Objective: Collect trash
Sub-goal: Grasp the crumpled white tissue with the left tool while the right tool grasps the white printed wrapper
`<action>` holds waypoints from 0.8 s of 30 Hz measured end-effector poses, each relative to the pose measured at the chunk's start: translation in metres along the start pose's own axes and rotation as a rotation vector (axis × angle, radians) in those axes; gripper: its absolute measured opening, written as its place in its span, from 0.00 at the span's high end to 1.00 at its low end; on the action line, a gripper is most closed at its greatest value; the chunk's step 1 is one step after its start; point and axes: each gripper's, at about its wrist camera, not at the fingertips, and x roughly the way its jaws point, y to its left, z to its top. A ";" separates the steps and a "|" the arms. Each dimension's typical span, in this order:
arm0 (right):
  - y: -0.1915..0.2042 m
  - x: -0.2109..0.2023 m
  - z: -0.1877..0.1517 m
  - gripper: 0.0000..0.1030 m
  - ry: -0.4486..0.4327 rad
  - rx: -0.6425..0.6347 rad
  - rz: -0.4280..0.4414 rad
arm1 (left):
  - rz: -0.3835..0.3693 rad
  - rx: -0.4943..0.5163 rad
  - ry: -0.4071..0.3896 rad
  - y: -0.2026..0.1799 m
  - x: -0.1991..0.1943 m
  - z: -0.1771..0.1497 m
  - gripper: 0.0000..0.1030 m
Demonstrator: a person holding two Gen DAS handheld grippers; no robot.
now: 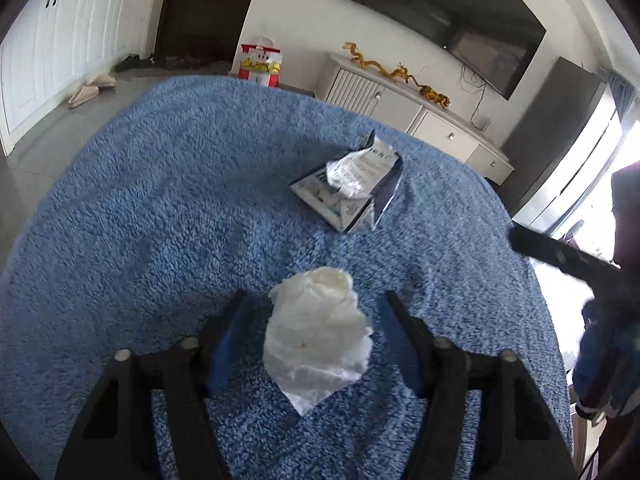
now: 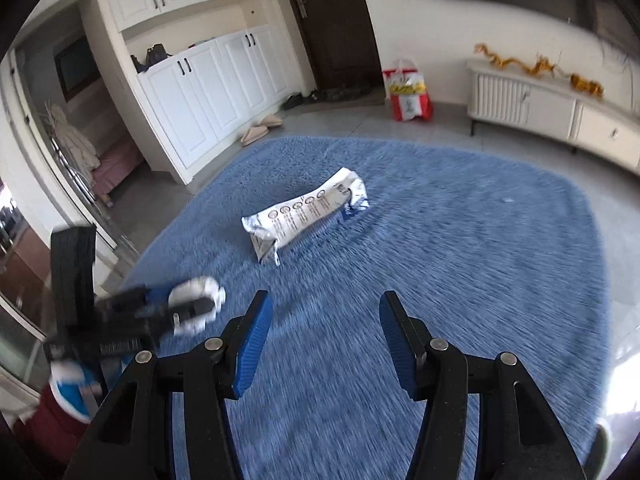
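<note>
Tissue point(image 1: 316, 332) on rug point(image 1: 160, 200), between open left jaws, untouched | wrapper point(image 2: 306, 212) beyond | right jaws open, empty

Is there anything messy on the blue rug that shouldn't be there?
Yes. A crumpled white tissue lies on the blue rug, between the open fingers of the left gripper. Farther off lies a torn, crinkled wrapper. Both are litter on the rug.
</note>
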 end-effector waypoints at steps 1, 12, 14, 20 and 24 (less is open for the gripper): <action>-0.002 0.010 0.004 0.46 0.007 0.017 0.010 | -0.009 -0.003 -0.006 0.000 -0.001 0.000 0.44; -0.028 0.090 0.027 0.61 0.051 0.296 0.136 | -0.057 -0.060 -0.028 0.015 -0.002 -0.004 0.70; -0.030 0.097 0.029 0.63 0.046 0.334 0.157 | -0.064 -0.070 -0.031 0.018 -0.002 -0.005 0.72; -0.026 0.115 0.038 0.67 0.048 0.378 0.180 | -0.071 -0.069 -0.035 0.018 -0.005 -0.009 0.73; -0.027 0.124 0.038 0.77 0.057 0.408 0.181 | -0.071 -0.069 -0.035 0.018 -0.005 -0.009 0.73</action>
